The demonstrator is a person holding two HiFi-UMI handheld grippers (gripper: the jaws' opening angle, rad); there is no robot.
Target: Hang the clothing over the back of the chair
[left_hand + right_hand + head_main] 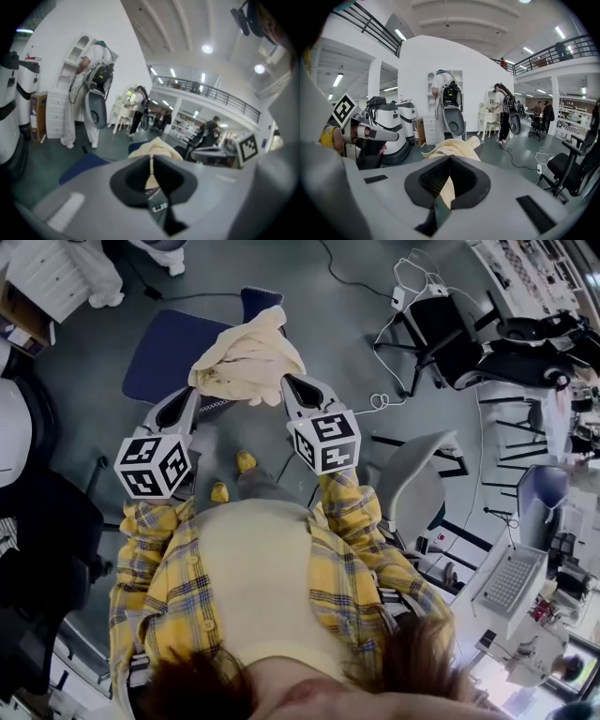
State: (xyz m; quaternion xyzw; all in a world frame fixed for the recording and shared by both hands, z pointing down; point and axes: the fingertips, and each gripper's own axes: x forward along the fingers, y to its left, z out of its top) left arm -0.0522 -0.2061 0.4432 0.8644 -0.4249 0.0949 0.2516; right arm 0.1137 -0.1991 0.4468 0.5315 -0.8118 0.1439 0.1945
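Note:
A cream garment point(248, 357) hangs bunched over the blue chair point(164, 352), whose backrest point(261, 301) is at the far side. My left gripper point(199, 390) is shut on the garment's near left edge, and my right gripper point(289, 381) is shut on its near right edge. In the left gripper view the jaws point(152, 159) are pressed together with a strip of the cream cloth point(154, 149) between them. The right gripper view shows the same: jaws point(450, 161) closed on a fold of cloth point(452, 146). Most of the garment lies piled beyond both grippers.
Black office chairs point(450, 343) and a grey chair point(417, 479) stand to the right, with cables point(380, 401) on the floor between. A desk with a keyboard point(511, 582) is at lower right. White cabinets point(433, 117) and several people stand further off.

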